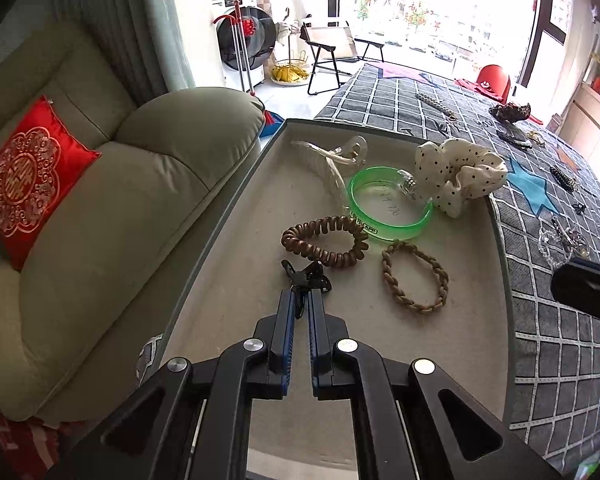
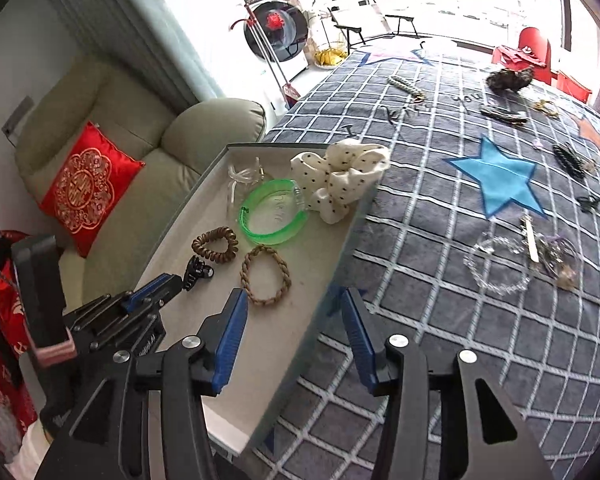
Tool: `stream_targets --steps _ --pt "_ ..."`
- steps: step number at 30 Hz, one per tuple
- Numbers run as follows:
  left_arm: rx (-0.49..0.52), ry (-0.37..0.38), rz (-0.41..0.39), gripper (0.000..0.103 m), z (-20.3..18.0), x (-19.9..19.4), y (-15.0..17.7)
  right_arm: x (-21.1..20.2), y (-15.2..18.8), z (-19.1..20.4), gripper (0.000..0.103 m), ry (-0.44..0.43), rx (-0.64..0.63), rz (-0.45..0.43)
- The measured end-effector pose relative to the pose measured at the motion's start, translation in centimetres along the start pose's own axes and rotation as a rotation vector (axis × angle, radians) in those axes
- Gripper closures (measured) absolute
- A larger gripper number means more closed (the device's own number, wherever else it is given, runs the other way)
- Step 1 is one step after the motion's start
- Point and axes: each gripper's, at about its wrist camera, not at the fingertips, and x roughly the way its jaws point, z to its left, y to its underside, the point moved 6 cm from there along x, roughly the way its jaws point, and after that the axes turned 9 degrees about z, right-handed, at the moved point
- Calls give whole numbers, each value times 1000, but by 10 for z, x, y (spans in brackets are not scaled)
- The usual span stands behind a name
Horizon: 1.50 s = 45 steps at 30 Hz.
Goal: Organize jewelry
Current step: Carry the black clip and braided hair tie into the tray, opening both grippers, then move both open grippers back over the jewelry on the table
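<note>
The left hand-held gripper (image 1: 302,294) pinched a small black claw clip (image 1: 306,276) over the tray (image 1: 236,208), while the right hand-held gripper (image 2: 296,312), spread and empty, was nearer the clear bracelet (image 2: 496,268) lying to its right on the bed (image 2: 440,340).

Right claw (image 2: 296,344) open over tray (image 2: 300,320) edge; left claw (image 2: 178,280) grips black clip (image 2: 198,271).

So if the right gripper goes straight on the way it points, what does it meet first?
Probably the tray's right wall: the open right gripper straddles that edge, with nothing between the fingers. The braided ring lies just left of the line; depth is unclear.
</note>
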Motion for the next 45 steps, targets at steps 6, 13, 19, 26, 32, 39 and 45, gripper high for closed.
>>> stream_targets --steps 6,13,19,26,32,39,45 --pt "-5 -10 1 95 -2 -9 5 -14 19 -13 42 0 21 -18" --pt "7 -21 -1 61 -10 -19 13 -27 46 -35 36 -2 70 -28" --pt "-24 -46 -85 1 -11 -44 9 -37 69 -58 31 6 114 -41" --pt "12 -24 -116 1 -31 -65 16 -43 91 -84 22 5 162 -50" --pt "41 32 -73 1 -59 -62 26 -49 107 -112 21 10 225 -53" --pt "109 92 -67 1 -107 -72 32 -57 117 -151 21 34 306 -64" --pt "204 148 -42 1 -157 -70 40 -66 115 -186 21 74 367 -76"
